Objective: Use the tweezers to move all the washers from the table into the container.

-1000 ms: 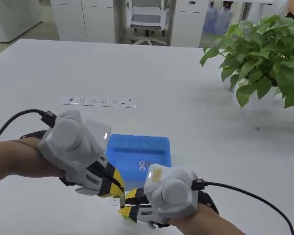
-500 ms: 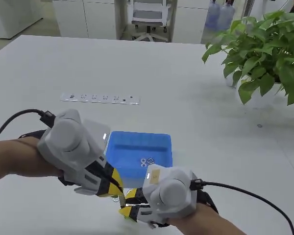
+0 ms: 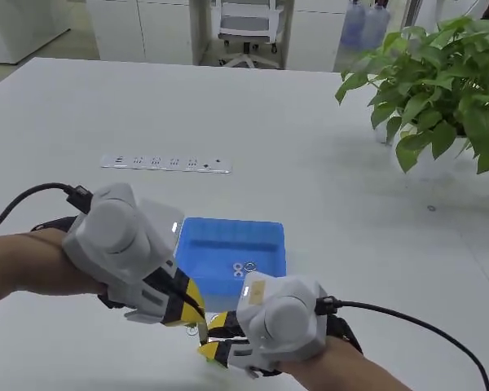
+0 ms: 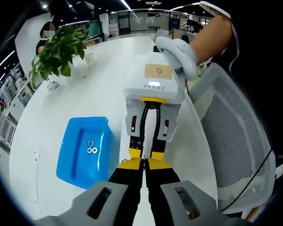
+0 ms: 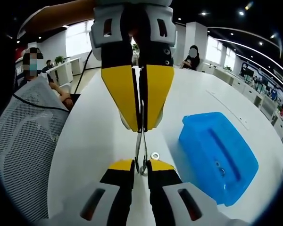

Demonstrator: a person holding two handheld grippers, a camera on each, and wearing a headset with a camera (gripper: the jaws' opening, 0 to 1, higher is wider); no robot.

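Thin metal tweezers run between the two grippers, which meet tip to tip over the white table. My left gripper is shut on one end of them. Facing it, my right gripper has its jaws closed on the other end. One washer lies on the table just beside the jaws. The blue container sits right behind them, with a few washers inside.
A white power strip lies farther back on the table. A potted plant stands at the far right. A mesh chair sits at the table's near edge. Cables trail from both grippers.
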